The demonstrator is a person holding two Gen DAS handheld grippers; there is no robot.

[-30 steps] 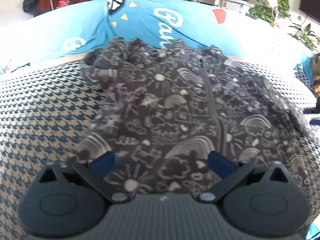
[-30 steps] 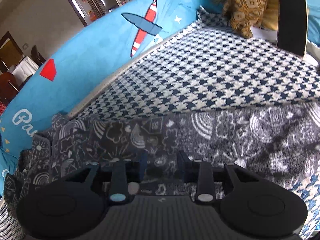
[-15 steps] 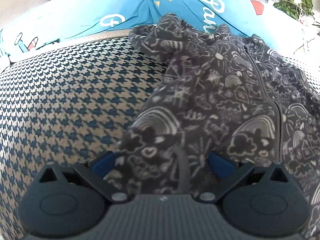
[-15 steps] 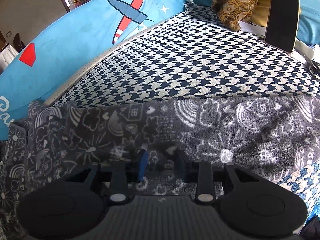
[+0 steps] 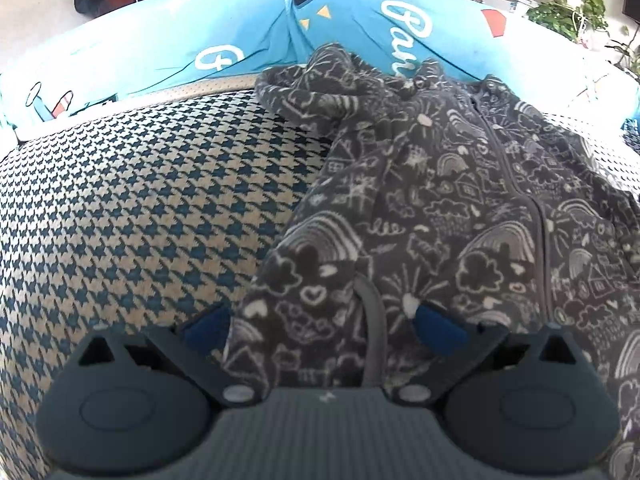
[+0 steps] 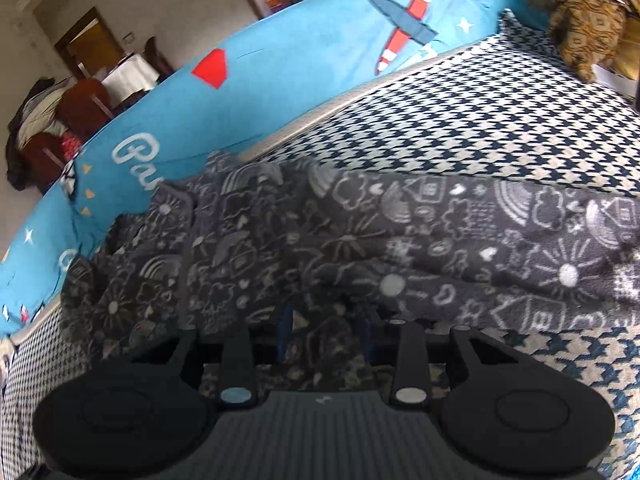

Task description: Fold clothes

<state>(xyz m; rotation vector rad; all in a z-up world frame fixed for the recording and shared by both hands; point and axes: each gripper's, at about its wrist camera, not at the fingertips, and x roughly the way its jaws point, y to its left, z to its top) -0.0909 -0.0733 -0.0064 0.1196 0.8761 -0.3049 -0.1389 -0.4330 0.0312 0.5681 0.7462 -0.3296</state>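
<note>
The grey patterned garment [image 5: 460, 208] lay crumpled on the houndstooth bed [image 5: 140, 208], against the blue bumper [image 5: 240, 40]. My left tongs [image 5: 324, 328] stood apart around its hem; my right tongs [image 6: 326, 330] were clamped on a fold, a brown plush toy [image 6: 580, 20] well beyond.

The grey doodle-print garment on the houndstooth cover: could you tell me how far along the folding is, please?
Done: little; the grey garment lies rumpled, zipper up, its top bunched against the blue bumper. In hand: the right gripper pinches a fold, and fabric lies between the left gripper fingers. Left: flattening and every fold.
</note>
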